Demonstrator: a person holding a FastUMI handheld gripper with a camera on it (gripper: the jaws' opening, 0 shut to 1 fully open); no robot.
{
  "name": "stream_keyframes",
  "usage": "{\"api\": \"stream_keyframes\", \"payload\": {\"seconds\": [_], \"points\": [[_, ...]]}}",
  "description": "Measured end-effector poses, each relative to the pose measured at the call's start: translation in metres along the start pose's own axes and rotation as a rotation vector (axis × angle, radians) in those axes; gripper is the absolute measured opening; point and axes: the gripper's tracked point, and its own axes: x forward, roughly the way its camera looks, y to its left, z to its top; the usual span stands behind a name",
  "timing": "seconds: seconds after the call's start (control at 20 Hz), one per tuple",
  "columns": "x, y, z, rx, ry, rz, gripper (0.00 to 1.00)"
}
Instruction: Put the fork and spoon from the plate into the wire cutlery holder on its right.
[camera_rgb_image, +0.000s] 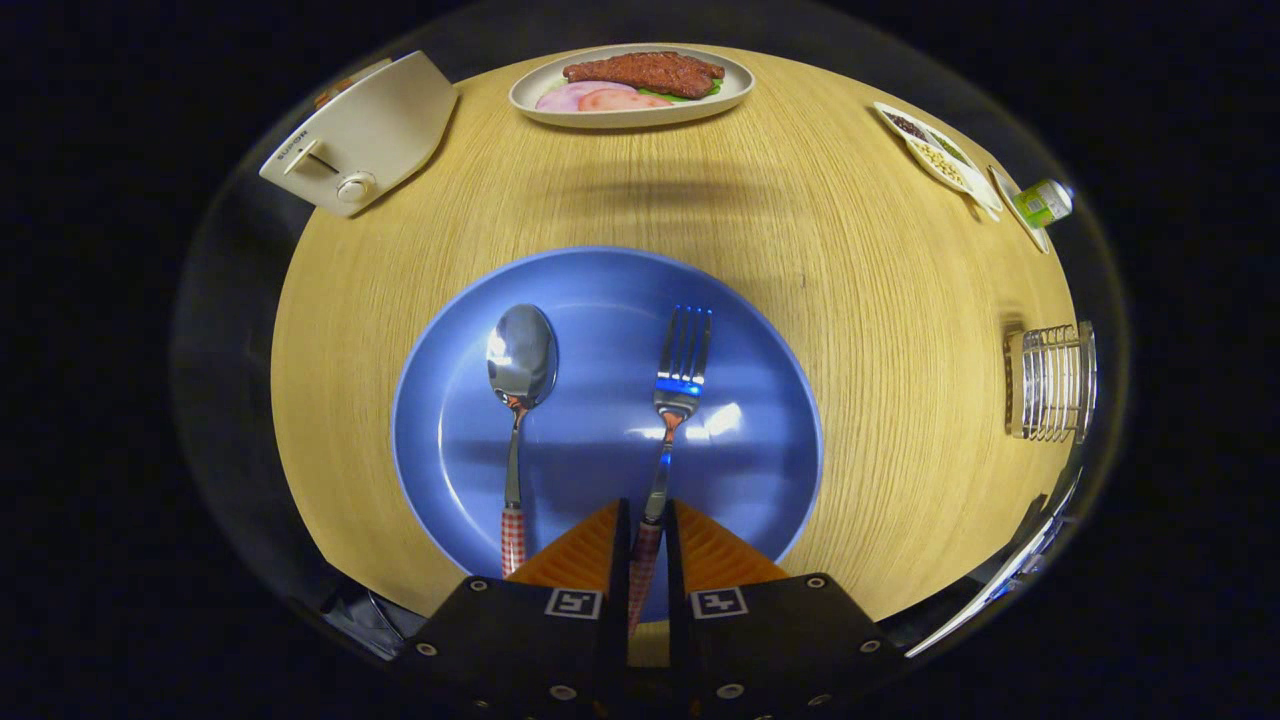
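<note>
Two fingers: your gripper (640, 525) is nearly closed, both pressing the fork (672, 420) handle.
Spoon (518, 400): lies left on plate (600, 290).
Holder (1050, 382): far right.

Bright overhead light is falling on the table (850, 330), while the surroundings beyond it are sinking into near black. Glare is flaring on the plate (470, 400) just right of the fork (676, 400), and highlights are gleaming on the spoon (520, 365) bowl. A soft shadow is lying across the wood beyond the plate. Fisheye distortion is bending the table into a bulge. The toaster (360, 135) and holder (1050, 382), far from the plate, are looking stretched and slightly soft.
</note>
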Motion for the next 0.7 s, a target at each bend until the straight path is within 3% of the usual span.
{"api": "stream_keyframes", "payload": {"seconds": [0.2,0.45,0.7], "points": [[-0.004,-0.006,0.000,-0.013,-0.025,0.012,0.08],[-0.038,-0.019,0.006,-0.006,-0.111,0.051,0.08],[-0.102,-0.090,0.014,0.021,-0.190,0.031,0.08]]}}
